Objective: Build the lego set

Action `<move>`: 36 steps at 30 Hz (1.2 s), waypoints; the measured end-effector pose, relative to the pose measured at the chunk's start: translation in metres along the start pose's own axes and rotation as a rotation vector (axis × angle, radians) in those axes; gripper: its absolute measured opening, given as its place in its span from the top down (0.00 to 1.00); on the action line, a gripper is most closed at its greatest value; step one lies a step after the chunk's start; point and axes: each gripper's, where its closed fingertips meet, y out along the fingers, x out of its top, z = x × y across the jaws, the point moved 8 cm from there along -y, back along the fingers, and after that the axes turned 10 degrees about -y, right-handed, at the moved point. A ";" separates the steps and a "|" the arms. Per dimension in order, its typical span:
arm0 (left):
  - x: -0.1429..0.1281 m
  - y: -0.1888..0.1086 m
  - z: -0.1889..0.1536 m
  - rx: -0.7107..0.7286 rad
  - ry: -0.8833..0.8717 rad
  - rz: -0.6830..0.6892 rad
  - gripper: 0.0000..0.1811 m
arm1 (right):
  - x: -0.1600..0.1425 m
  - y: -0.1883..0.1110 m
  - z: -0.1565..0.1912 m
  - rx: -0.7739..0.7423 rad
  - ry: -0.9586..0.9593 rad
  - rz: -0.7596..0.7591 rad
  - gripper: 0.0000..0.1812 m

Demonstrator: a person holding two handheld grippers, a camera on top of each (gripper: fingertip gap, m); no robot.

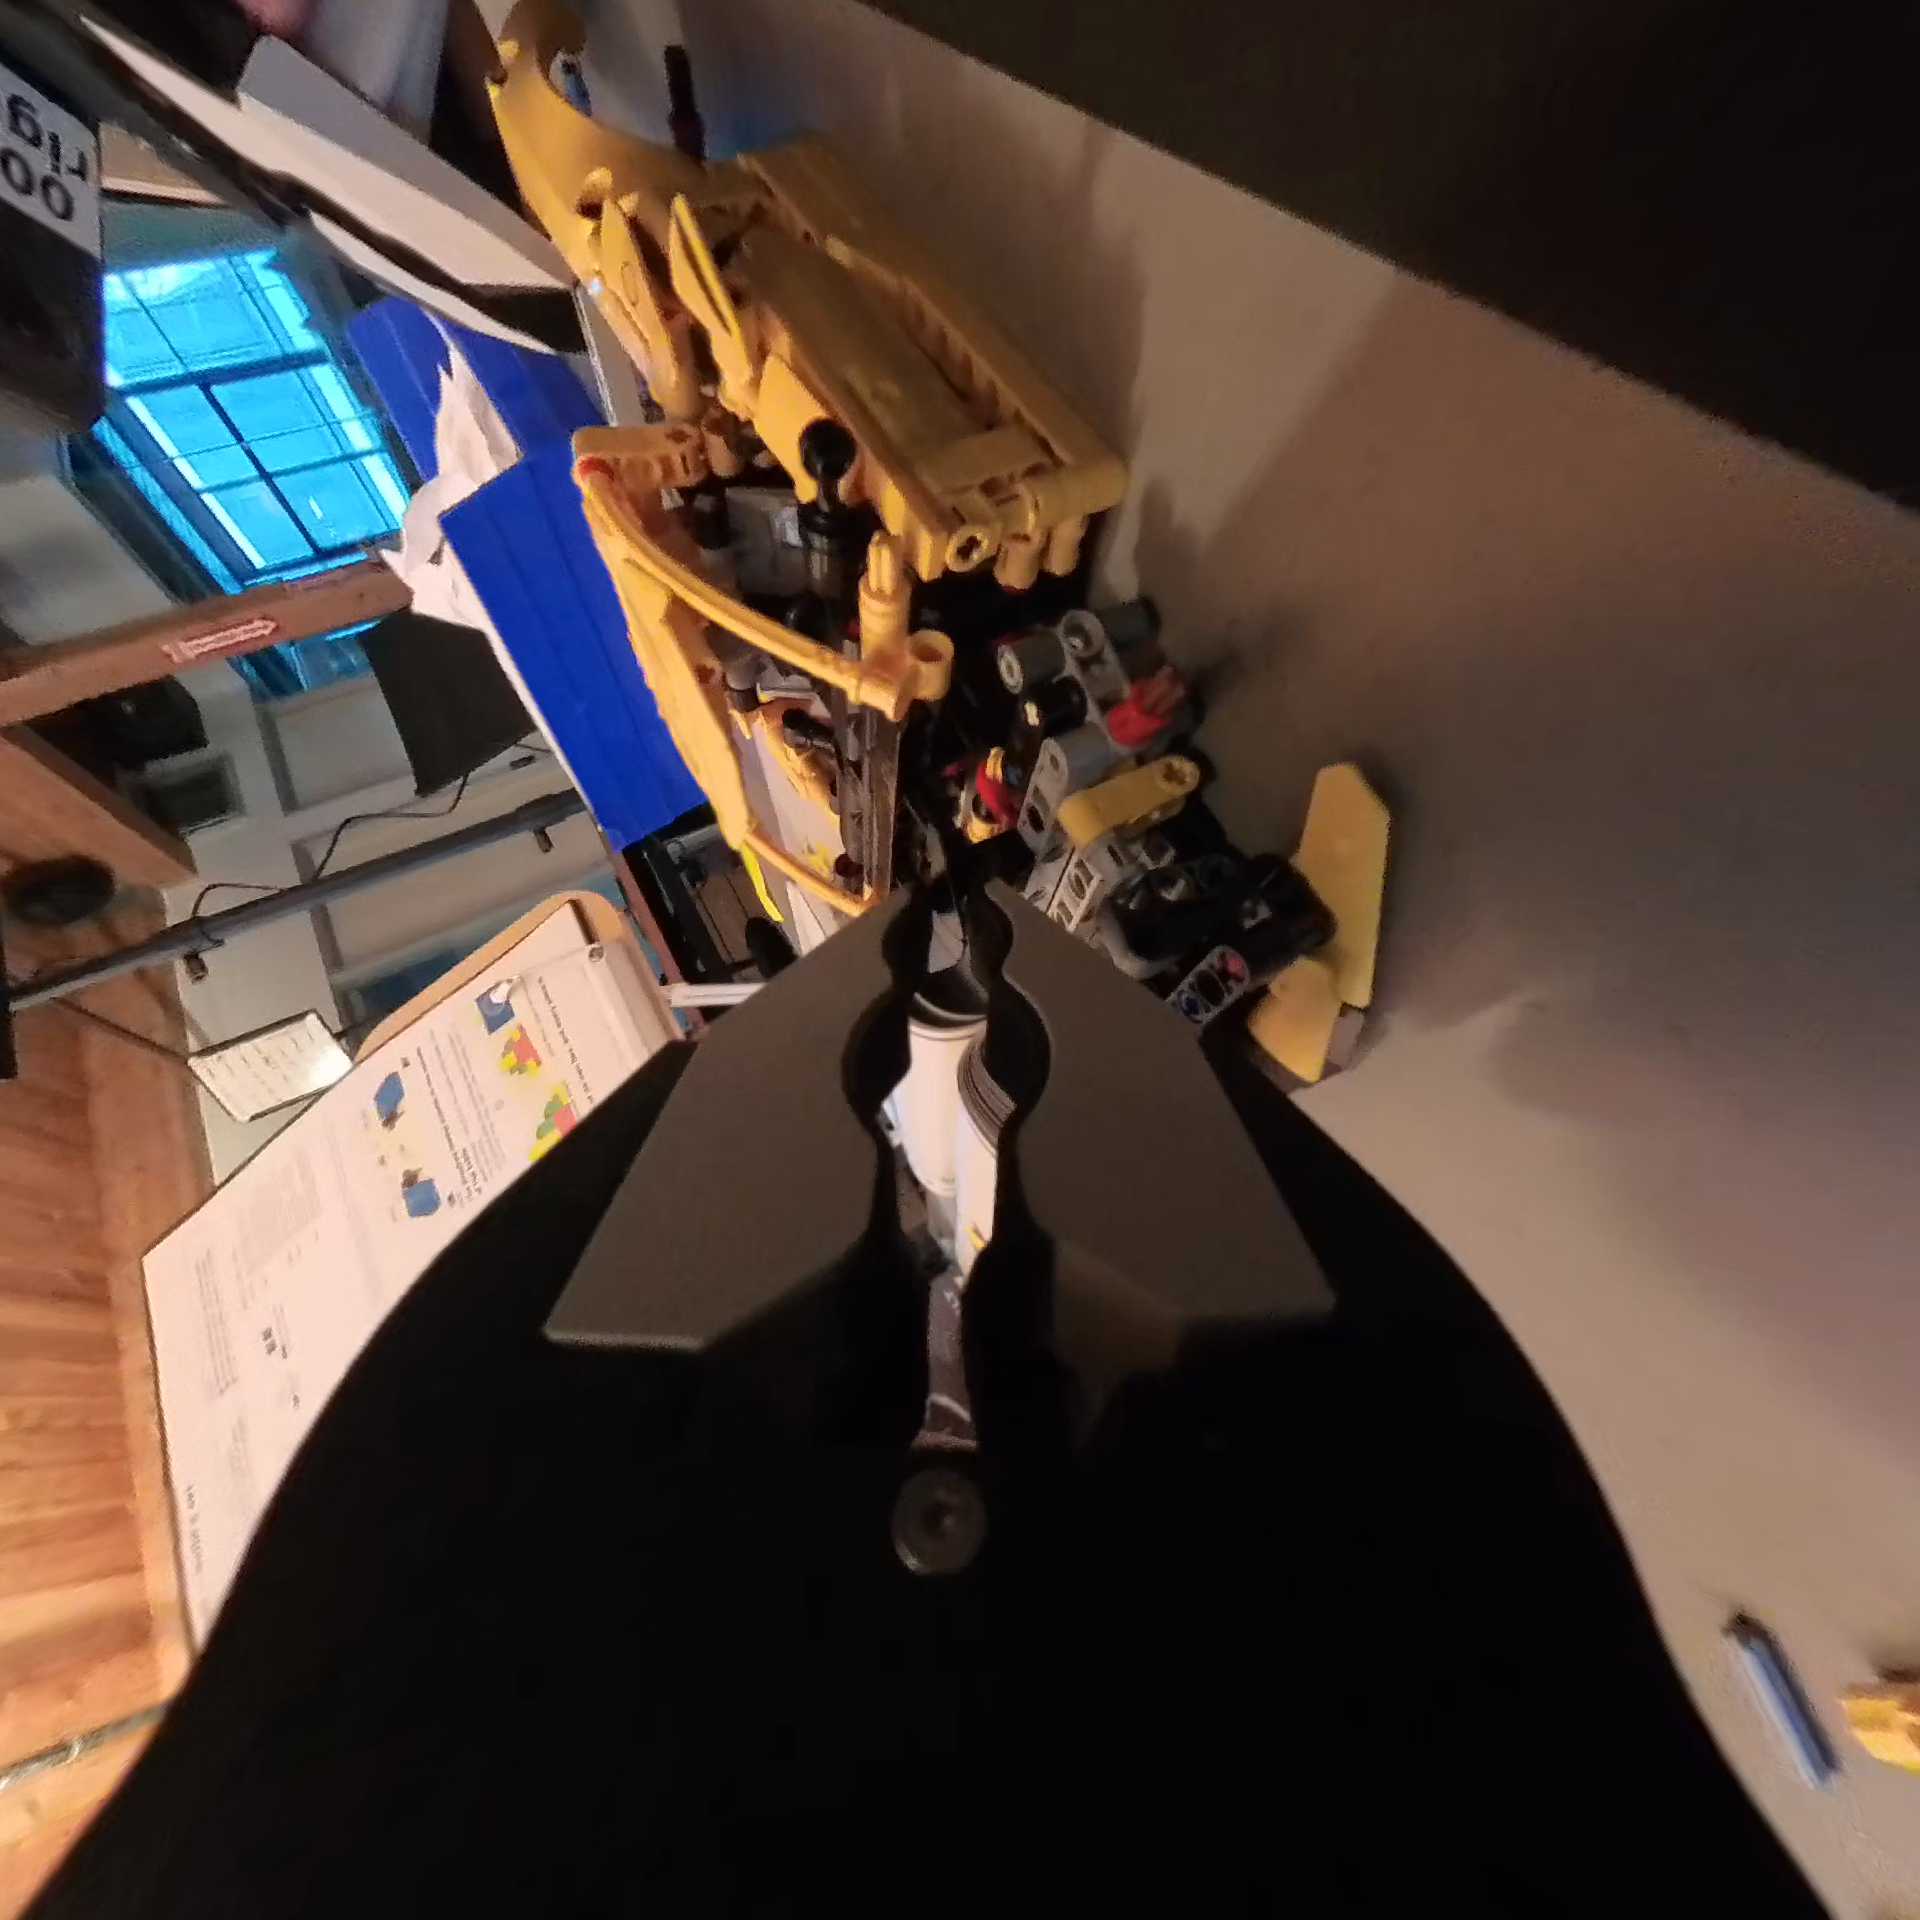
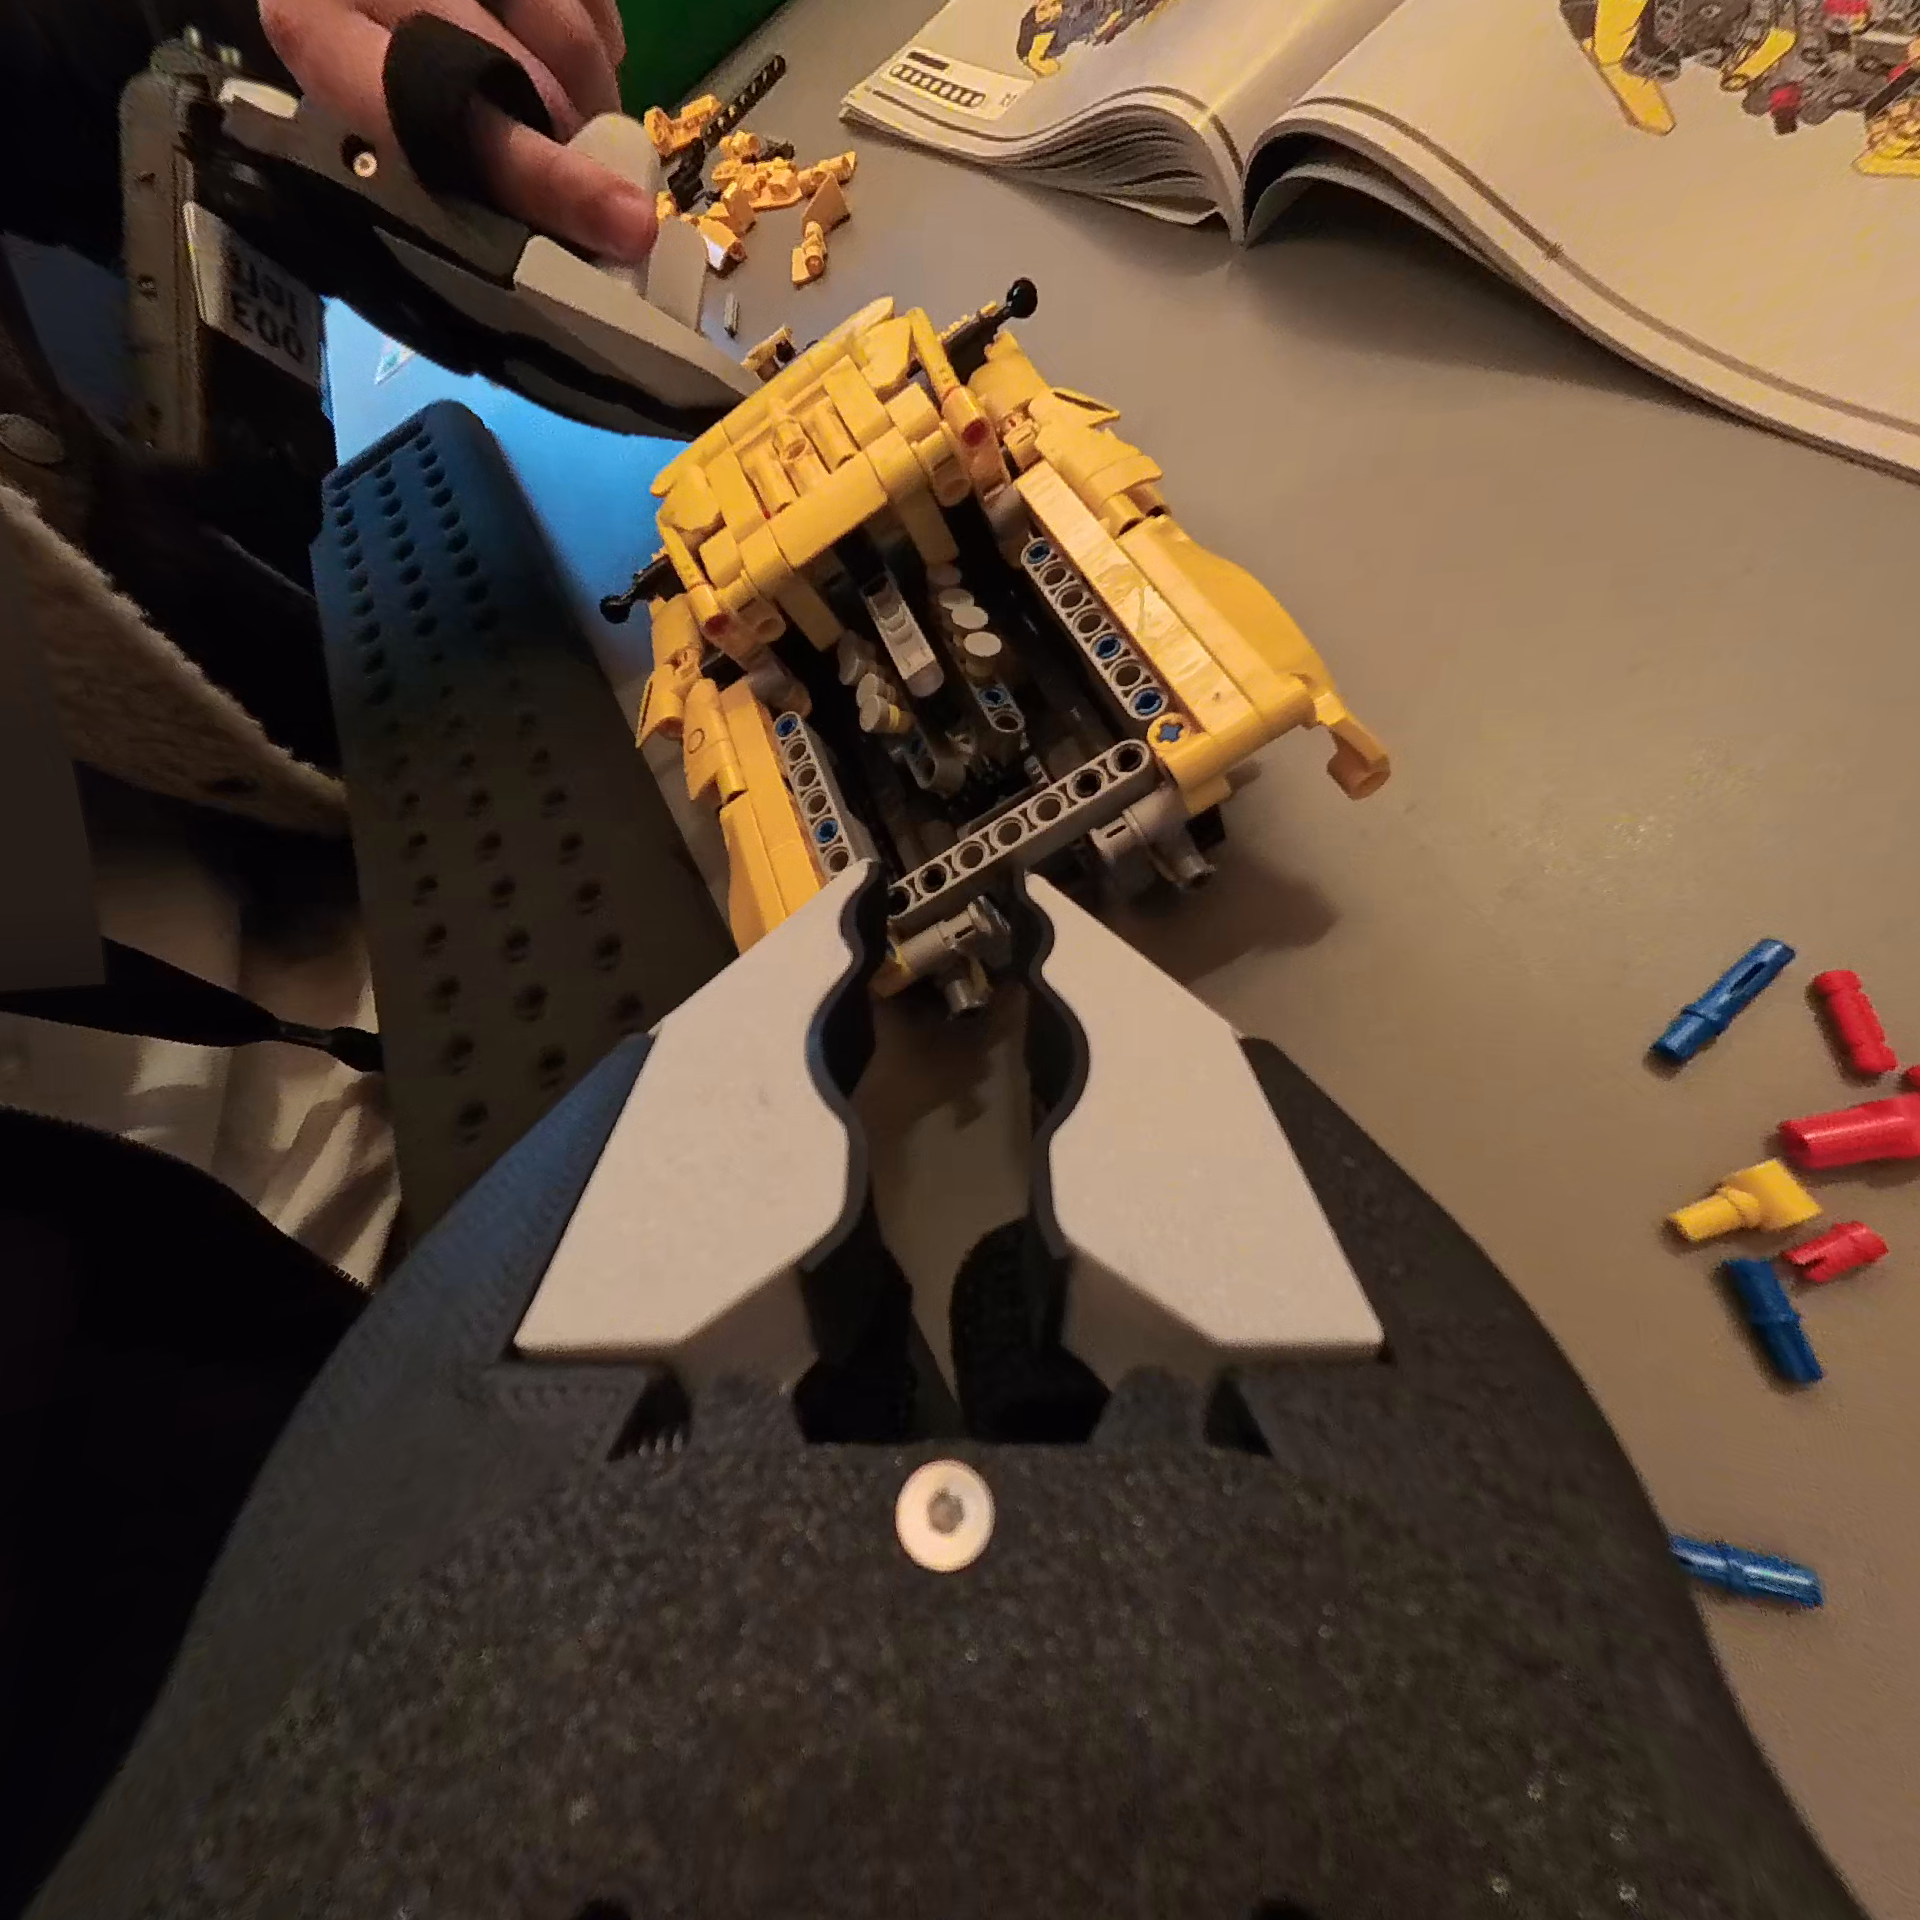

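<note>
A half-built yellow lego vehicle (image 2: pixel 935 582) with grey holed beams and black inner parts lies on the grey table (image 2: pixel 1507 727). My right gripper (image 2: pixel 956 899) is at its near end, jaws closed narrowly around a grey beam (image 2: pixel 1029 821) and connector there. My left gripper (image 2: pixel 717 379), held by a hand, meets the model's far left end. In the left wrist view the model (image 1: pixel 852 436) is seen side-on, and my left gripper (image 1: pixel 945 899) is nearly shut on a thin black part of it.
An open instruction booklet (image 2: pixel 1455 208) lies at the back right. Loose blue (image 2: pixel 1720 997), red (image 2: pixel 1855 1023) and yellow (image 2: pixel 1745 1205) pins lie at the right. A pile of small yellow pieces (image 2: pixel 758 187) lies behind the model. A dark perforated chair back (image 2: pixel 468 727) is at the left. My right fingertips sit around 15 cm from my left ones.
</note>
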 end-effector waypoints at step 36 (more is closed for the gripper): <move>-0.012 -0.001 0.002 -0.056 -0.451 -0.030 0.93 | 0.000 -0.001 -0.003 0.035 0.049 -0.007 0.88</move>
